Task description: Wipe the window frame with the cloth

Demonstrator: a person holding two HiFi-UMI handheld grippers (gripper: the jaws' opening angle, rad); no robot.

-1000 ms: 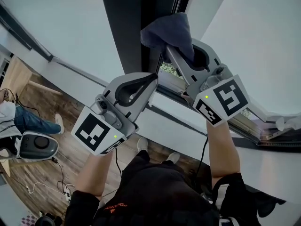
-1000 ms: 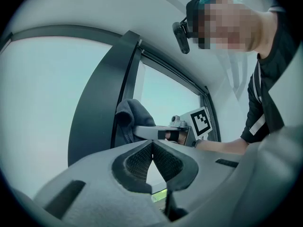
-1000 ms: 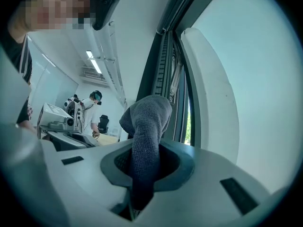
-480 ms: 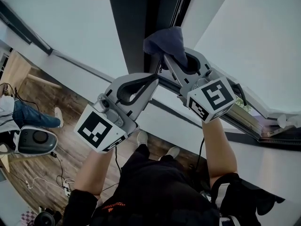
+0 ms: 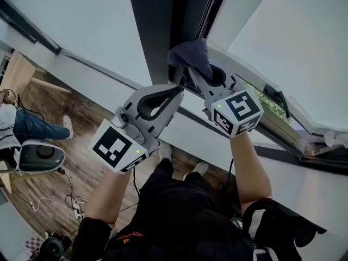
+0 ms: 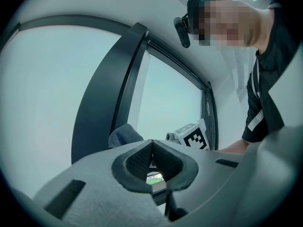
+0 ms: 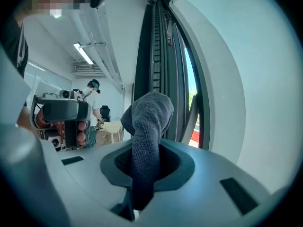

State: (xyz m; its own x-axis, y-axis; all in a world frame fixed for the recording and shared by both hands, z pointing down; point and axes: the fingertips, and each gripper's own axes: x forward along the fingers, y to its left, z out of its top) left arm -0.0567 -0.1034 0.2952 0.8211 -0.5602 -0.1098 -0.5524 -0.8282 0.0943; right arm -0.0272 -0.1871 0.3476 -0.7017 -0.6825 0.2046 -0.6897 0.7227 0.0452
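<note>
Setting: Wood flooring (image 5: pixel 81 167) lies below me, with pale panes on either side of a dark window frame (image 5: pixel 157 26) that runs up through the head view.
Cloth: I see a dark blue-grey cloth (image 5: pixel 191 53) with a knitted texture, bunched into a soft lump. Its free end bulges above the jaws and lies against the frame's dark inner channel.
Right gripper: My right gripper (image 5: pixel 192 72) has its jaws clamped on the cloth's lower fold, which hangs down between the pads in the right gripper view.
Left gripper: My left gripper (image 5: pixel 178 89) sits just beside and below the right one. Its pads are pressed tip to tip with nothing between them, clear of the cloth.
Background: A person (image 7: pixel 94 92) stands in the room behind, beneath ceiling strip lights (image 7: pixel 83 54).
</note>
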